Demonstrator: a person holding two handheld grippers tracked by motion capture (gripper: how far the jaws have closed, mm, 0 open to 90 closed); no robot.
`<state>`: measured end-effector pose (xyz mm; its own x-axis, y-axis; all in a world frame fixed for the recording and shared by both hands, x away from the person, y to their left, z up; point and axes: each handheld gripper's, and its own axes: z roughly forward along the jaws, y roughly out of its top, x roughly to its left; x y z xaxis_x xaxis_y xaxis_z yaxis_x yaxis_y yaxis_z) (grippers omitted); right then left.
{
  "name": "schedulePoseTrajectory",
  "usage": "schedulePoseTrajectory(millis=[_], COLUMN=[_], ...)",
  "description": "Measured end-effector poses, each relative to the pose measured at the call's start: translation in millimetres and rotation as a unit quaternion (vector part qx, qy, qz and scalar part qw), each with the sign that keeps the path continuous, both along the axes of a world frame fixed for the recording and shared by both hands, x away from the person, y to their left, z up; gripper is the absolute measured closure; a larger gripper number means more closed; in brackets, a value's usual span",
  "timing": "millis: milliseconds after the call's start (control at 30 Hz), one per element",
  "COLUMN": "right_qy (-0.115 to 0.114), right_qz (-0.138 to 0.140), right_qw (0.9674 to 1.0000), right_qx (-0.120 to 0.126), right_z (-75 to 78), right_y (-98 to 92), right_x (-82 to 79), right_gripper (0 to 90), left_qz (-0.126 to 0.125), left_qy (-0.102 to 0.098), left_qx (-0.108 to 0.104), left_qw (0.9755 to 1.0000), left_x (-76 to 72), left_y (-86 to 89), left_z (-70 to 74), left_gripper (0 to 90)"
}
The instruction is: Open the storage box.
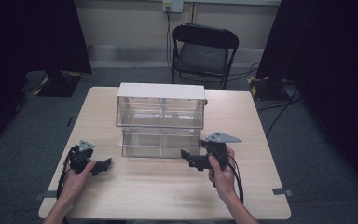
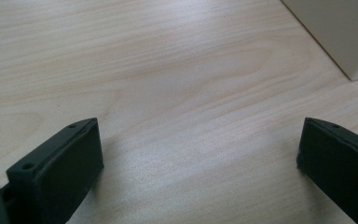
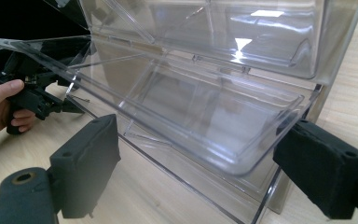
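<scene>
Clear plastic drawer box (image 1: 161, 122) mid-worktop (image 1: 168, 196): likely light, rigid, slick, crack-prone, so grip the protruding lower drawer's front lip; left gripper (image 1: 103, 164) and right gripper (image 1: 188, 158) both spread, empty.

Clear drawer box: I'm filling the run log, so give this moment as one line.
clear drawer box: on table, lower flap ajar | left tongs: open, empty | right tongs: open, empty, at lower flap

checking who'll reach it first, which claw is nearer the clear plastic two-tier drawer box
Right. The right claw sits at the clear plastic two-tier drawer box, by its lower front right corner; the left claw rests on the table, apart, front-left.
</scene>
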<state>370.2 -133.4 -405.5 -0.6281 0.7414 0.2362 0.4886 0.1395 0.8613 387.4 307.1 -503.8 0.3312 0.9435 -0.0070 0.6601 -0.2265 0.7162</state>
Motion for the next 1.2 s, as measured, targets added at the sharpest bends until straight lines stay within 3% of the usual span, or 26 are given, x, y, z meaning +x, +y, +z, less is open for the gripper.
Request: schedulePoseTrajectory(millis=[467,1100,1200], right_qy=[-0.017,-0.014,-0.018], right_qz=[0.004,0.011,0.016], right_qw=[0.9998,0.9998,0.9997], right_qx=[0.009,0.01,0.011], right_z=[6.2,8.2,9.5], right_y=[-1.8,2.3,5.0], right_x=[2.1,7.8,8.0], right_gripper=[13.9,14.4,21.4], left_qz=[0.0,0.0,0.0], left_qy=[0.0,0.0,0.0], left_qx=[0.001,0.001,0.001], left_qw=[1.0,1.0,1.0], left_x=[0.0,0.0,0.0], left_y=[0.1,0.0,0.0], left_z=[0.0,0.0,0.0], left_gripper=[0.0,0.0,0.0])
